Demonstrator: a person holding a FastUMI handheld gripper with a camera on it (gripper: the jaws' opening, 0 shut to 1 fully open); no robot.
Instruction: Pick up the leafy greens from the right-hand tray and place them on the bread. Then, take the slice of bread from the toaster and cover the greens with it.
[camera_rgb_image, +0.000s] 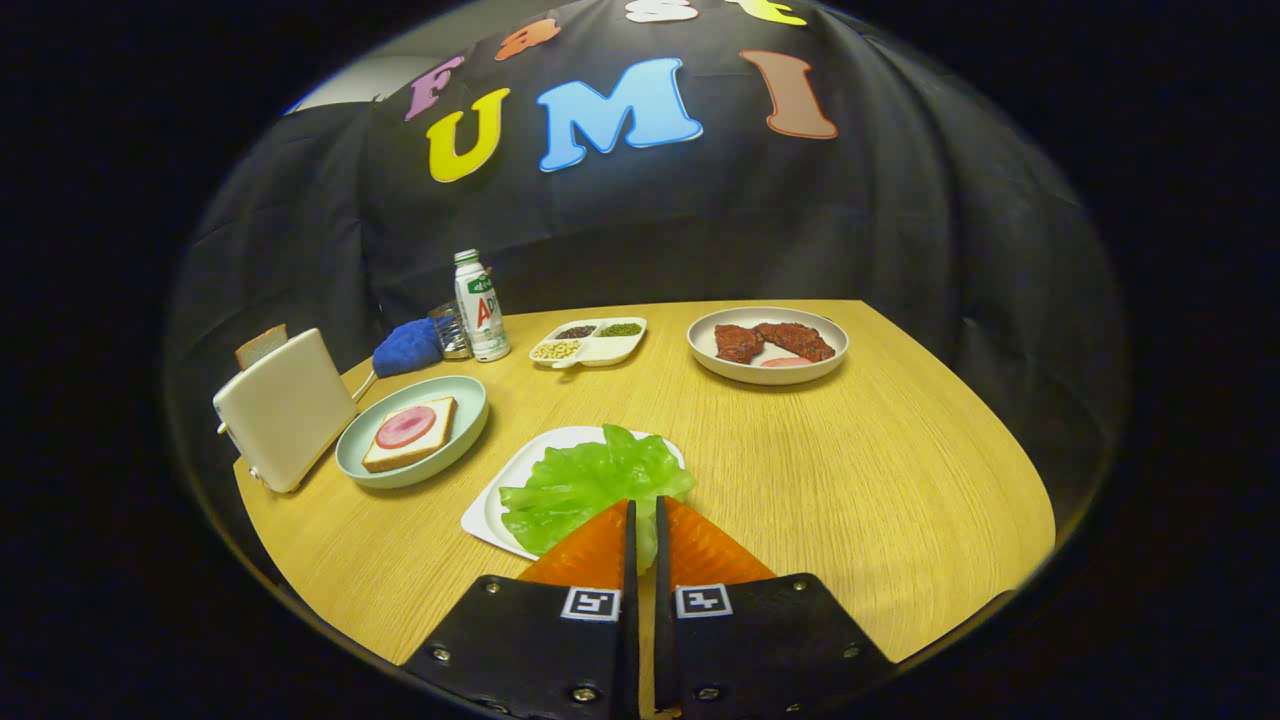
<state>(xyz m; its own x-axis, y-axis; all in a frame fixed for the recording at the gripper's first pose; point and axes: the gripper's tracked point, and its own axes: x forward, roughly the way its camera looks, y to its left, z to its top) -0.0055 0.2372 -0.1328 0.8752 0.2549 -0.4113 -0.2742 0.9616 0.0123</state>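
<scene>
The gripper (641, 515) is nearly closed, its 2 fingers pinching the near edge of the leafy greens (590, 485) on the white tray (492, 508). Lift gently, keep the pinch firm, then carry left to the bread (410, 434) with ham on the plate (352, 455).

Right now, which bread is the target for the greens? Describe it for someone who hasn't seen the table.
Start at the toaster. Beside it sits a pale green plate holding the flat bread slice, the one topped with a pink ham round.
</scene>
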